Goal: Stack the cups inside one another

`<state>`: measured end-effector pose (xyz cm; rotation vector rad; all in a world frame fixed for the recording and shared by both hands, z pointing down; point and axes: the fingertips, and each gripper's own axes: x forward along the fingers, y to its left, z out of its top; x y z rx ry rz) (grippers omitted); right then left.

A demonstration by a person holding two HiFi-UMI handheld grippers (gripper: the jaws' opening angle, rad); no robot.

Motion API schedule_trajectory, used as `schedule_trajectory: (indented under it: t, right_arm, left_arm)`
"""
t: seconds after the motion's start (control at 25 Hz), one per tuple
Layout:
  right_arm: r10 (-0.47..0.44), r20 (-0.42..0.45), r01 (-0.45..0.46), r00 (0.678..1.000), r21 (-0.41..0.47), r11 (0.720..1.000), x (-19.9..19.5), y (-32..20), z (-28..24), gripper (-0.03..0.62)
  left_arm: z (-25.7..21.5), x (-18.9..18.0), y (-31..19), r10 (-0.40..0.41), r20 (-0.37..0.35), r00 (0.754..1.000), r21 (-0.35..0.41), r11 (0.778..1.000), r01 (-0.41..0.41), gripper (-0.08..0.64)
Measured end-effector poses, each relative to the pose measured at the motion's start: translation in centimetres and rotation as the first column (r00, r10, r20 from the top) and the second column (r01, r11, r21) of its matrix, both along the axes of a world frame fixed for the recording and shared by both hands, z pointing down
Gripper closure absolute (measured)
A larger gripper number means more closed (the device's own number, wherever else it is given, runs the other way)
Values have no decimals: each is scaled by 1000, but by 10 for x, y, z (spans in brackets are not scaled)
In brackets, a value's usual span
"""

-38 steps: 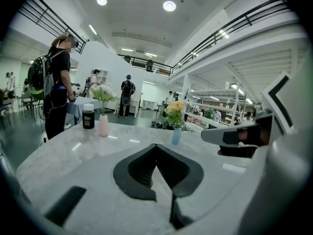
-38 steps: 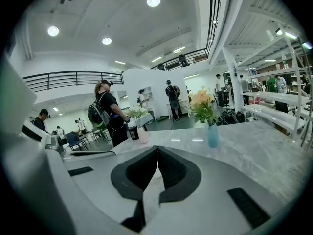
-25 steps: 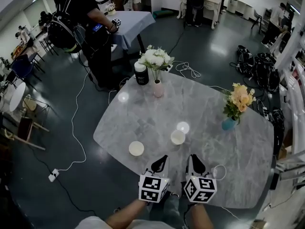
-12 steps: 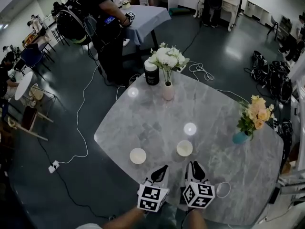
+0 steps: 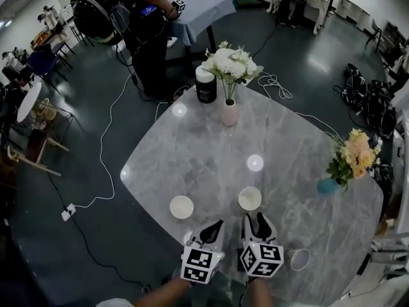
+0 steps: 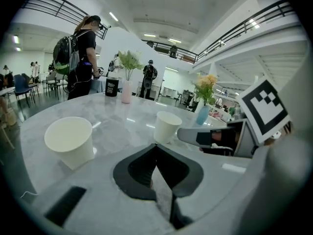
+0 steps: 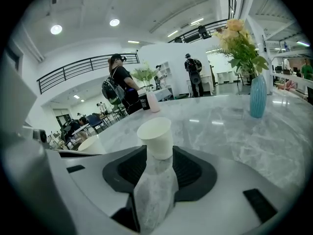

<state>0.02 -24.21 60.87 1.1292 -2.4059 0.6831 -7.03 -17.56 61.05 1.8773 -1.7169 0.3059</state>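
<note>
Two white paper cups stand apart on the grey marble table (image 5: 211,152): one at the left (image 5: 181,206) (image 6: 71,141), one at the right (image 5: 249,198) (image 7: 155,137) (image 6: 167,127). My right gripper (image 5: 254,218) (image 7: 157,161) is just short of the right cup, aimed at it. Its jaws have just been opening and stand apart, with only bare table between them. My left gripper (image 5: 214,226) (image 6: 156,147) is shut and empty, between the two cups and nearer me.
A pink vase of white flowers (image 5: 229,112) and a black canister (image 5: 206,85) stand at the far edge. At the right is a blue vase with yellow flowers (image 5: 329,185). A white ring (image 5: 299,259) lies near my right gripper. A person with a backpack (image 5: 137,24) stands beyond the table.
Both grippers have come down toward the table and closer to the cups. The right gripper's jaws, together before, now stand apart. The left gripper's jaws stay together.
</note>
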Motion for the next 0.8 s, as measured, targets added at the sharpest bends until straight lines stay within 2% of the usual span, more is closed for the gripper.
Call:
schedule_trajectory:
  t: [0.24,0.4,0.8]
  right_arm:
    - [-44,-15,44,999,5,999,-12,-6,11,414]
    - [-40,-31,40,999,18,999,-16,-13,18,385]
    - [-80,-65,83,995,58,995,-28,-24,23,357]
  left_arm:
    - [13,-5,1,-5,-8,1000,-21,1000,5,565]
    - [18,-8,1,-12,-13,1000,-28,1000,12,565]
    - [29,-8,2,-10,-26,1000,-49,999,9,564]
